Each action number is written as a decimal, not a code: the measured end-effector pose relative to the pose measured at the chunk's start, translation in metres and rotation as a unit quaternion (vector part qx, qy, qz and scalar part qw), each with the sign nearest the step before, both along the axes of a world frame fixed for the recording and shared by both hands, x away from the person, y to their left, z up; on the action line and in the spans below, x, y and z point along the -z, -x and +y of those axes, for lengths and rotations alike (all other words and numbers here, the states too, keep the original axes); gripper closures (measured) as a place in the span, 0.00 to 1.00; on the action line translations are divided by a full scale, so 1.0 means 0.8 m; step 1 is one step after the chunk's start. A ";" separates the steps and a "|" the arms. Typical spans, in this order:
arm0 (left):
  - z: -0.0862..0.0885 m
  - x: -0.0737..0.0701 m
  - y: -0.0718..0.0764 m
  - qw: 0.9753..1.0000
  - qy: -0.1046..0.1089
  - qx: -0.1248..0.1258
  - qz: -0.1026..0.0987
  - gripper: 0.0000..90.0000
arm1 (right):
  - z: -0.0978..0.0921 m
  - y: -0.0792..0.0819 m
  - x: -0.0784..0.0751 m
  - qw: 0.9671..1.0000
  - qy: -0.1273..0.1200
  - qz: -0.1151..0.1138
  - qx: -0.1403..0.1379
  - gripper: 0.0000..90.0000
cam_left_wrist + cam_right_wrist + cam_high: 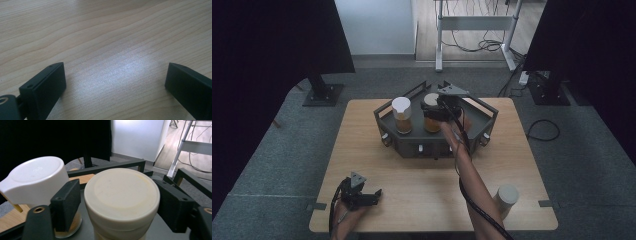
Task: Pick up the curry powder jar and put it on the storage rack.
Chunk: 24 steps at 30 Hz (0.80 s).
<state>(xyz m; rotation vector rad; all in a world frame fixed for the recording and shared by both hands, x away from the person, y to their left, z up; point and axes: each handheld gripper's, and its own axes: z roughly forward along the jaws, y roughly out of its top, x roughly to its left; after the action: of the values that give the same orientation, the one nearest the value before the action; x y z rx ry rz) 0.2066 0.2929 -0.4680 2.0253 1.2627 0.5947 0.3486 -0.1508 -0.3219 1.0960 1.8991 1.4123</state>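
Between the two black jaws of the right gripper (120,202) sits a jar with a cream lid (122,192), the jaw pads pressed against either side of it just under the lid, so that gripper is closed on the jar. From where one stands over the table, the right gripper (438,111) is stretched out over a dark, angular tray (484,114) that sits toward the far side of the wooden table (422,172), and the cream-lidded jar (431,112) stands inside that tray with amber-coloured contents showing below the lid. Just beside the gripper's left jaw, a little farther from the hand, stands a second jar with a white spouted cap (35,178); it is close to the held jar but apart from it, and the same second jar (402,115) is upright in the tray too. Behind the right forearm, near the table's near right corner, a third container with a pale lid (506,197) stands on its own, well apart from the tray. Down at the near left corner the left gripper (362,194) rests low over bare wood, its jaws spread wide with nothing between them; the left gripper (115,82) has plain table grain in the gap.
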 end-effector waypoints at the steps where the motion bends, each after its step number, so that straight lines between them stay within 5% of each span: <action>1: 0.000 0.000 0.000 1.000 0.000 0.000 0.000 0.03 | 0.000 -0.001 0.000 1.000 0.000 0.004 -0.002 0.23; 11: 0.000 0.000 0.000 1.000 0.000 0.000 0.000 0.03 | -0.004 -0.003 0.005 1.000 -0.015 0.003 -0.013 0.14; 18: 0.000 0.000 0.000 1.000 0.000 0.000 0.000 0.03 | -0.030 -0.016 0.004 0.996 -0.059 0.020 -0.060 0.00; 24: 0.000 0.000 0.000 1.000 0.000 0.000 0.000 0.03 | -0.027 -0.005 -0.002 0.998 -0.020 -0.003 -0.054 0.00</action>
<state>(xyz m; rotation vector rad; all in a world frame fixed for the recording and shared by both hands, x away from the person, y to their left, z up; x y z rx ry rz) 0.2065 0.2929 -0.4681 2.0253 1.2624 0.5951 0.3528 -0.1726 -0.3206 1.0196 1.9586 1.5171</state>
